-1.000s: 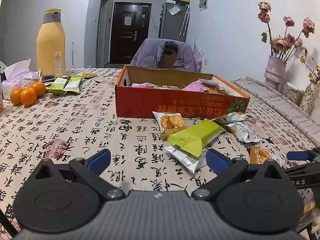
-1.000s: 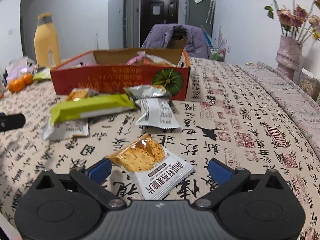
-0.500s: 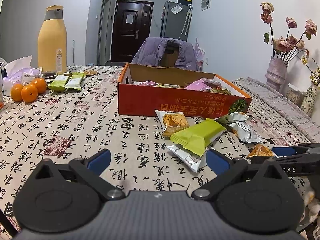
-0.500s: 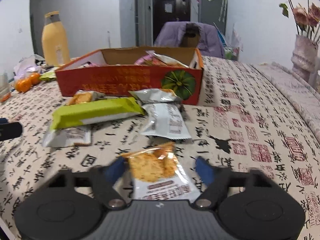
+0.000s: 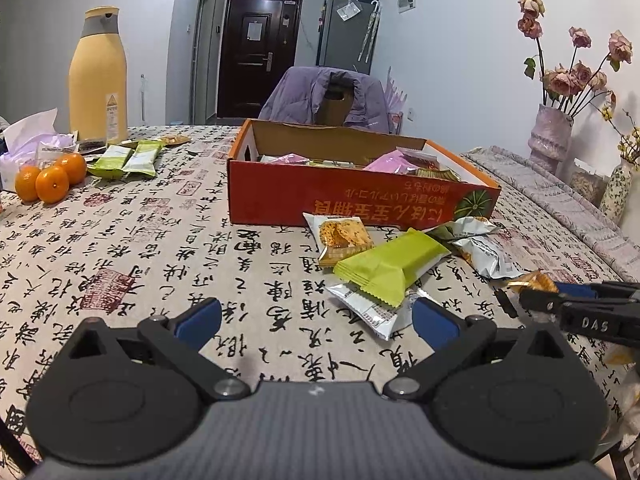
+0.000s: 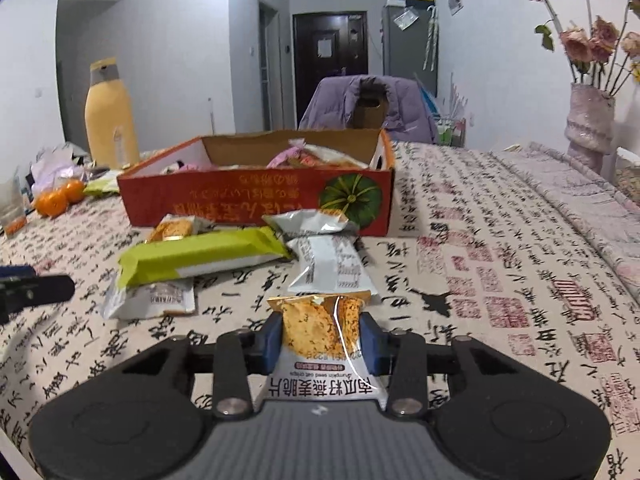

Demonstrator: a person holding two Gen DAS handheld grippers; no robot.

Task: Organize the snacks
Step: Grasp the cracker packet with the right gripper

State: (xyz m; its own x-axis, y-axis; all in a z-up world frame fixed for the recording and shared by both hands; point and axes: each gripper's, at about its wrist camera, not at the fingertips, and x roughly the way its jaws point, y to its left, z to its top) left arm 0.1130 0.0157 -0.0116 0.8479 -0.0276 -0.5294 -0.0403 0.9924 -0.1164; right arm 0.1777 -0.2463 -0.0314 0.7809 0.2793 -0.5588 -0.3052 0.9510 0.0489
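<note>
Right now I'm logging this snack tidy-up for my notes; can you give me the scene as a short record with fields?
right hand-held gripper: closing, pads against the sides of the crisp packet
left hand-held gripper: open, nothing between its fingers
red box: open-topped, several snacks inside
loose snacks in front of box: green bar lying over a silver packet, plus others
far left of table: oranges, yellow bottle

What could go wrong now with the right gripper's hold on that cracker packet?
1. The right gripper jaws are closing on the slick white-and-orange cracker packet; it may crush the crackers or slip.
2. The route to the red cardboard box passes over the lime-green wrapper bar and silver foil packets, which a low carry might snag.
</note>
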